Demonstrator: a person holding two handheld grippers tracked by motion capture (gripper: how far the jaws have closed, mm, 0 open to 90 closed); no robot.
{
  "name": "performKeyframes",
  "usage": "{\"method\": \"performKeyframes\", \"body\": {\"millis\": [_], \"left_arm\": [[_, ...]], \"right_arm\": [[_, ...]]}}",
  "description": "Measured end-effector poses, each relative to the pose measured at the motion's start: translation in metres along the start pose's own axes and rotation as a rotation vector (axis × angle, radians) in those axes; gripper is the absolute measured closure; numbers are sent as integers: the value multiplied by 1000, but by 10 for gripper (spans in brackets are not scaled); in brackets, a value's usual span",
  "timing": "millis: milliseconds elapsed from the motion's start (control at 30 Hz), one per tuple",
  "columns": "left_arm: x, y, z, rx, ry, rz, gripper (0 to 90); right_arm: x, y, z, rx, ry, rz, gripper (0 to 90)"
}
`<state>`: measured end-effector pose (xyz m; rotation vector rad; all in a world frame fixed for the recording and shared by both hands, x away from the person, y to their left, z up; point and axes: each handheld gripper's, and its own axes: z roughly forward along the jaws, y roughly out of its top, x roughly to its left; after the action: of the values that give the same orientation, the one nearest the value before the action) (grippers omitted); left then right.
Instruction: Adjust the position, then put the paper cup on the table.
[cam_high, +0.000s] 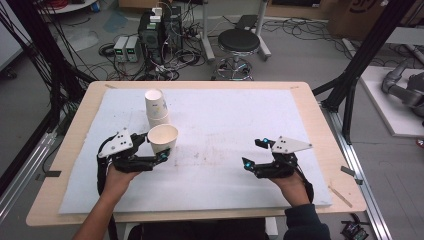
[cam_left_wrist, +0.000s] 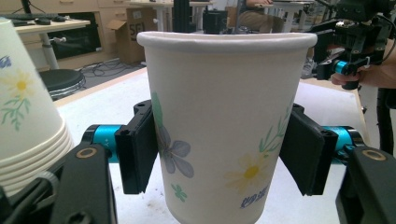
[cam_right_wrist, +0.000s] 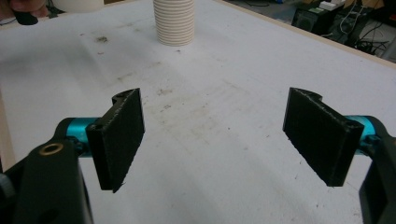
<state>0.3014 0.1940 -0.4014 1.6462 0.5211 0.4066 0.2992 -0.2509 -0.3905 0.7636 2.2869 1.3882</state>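
Two grippers at work over the white mat (cam_high: 225, 165) on the table (cam_high: 320, 130), only one loaded. Left gripper (cam_high: 159, 159) has its jaws pinched on a single paper cup (cam_high: 163, 139), one pad on each side of the wall about midway up; the left gripper view shows the flower print squeezed between the black pads (cam_left_wrist: 137, 154), cup upright, mouth up, rim still round, so the grip looks light enough not to crush it. Cup sits just in front of the cup stack (cam_high: 156, 106), close beside it but apart. The stack stands upside down near the far left of the mat, ribbed rims showing in the right gripper view (cam_right_wrist: 174, 21). Side grip at mid-height makes sense: keeps the cup level and leaves the mouth free, likely for setting it down upright; whether its base rests on the mat or hangs just clear, cannot tell. Right gripper (cam_high: 254, 152) is well apart on the right half of the mat, jaws spread wide with nothing between them, only bare stained mat ahead, aimed roughly toward the stack. Probably parked out of the way, or ready to steady the stack.
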Motion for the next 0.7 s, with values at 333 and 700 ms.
{"method": "performKeyframes", "body": {"millis": [333, 700], "left_arm": [[8, -6, -12, -33, 42, -23, 330], [16, -12, -21, -66, 81, -33, 326]], "right_arm": [[1, -2, 0, 5, -4, -4, 210], [2, -5, 2, 6, -10, 0, 210]]}}
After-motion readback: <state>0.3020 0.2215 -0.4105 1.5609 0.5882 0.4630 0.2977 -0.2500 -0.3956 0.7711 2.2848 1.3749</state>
